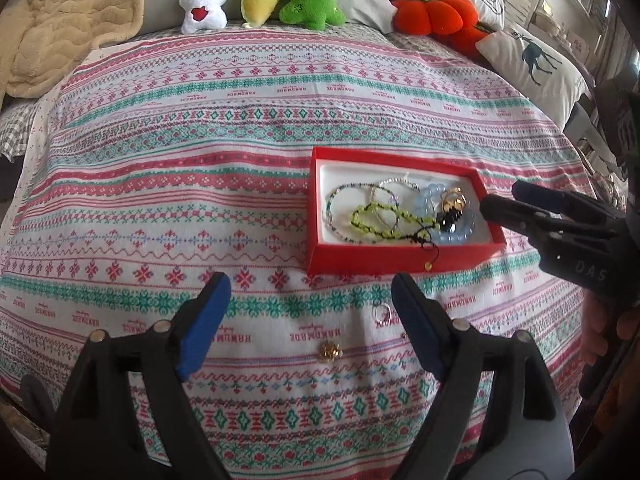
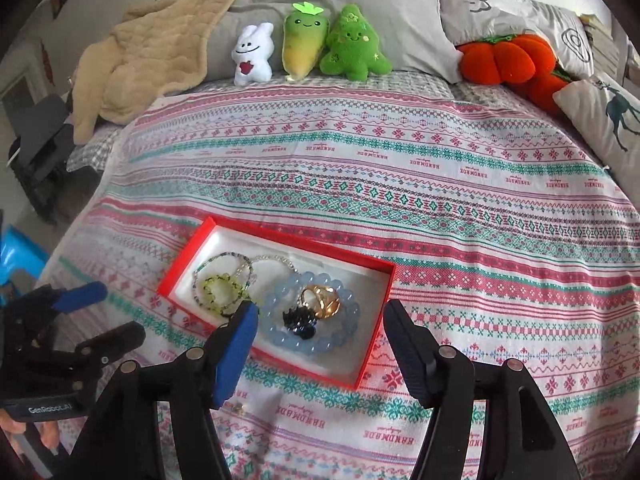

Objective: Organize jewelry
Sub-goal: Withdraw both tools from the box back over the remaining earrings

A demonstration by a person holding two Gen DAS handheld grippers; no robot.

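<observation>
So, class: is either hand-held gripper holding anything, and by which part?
Nothing is held. The left hand-held gripper and right hand-held gripper both stand open and empty.

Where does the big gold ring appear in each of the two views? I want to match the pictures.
Left wrist view: the gold ring lies at right of centre, in the right end of the red box.
Right wrist view: gold ring just below centre, inside the blue bead bracelet.
Shared landmark: the red box.

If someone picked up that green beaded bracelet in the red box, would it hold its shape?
Probably not. The green beaded bracelet lies in a loose, uneven loop, so it likely droops. Its black cord tail trails over the red box wall and may snag. It overlaps other bracelets, so they might drag along.
</observation>
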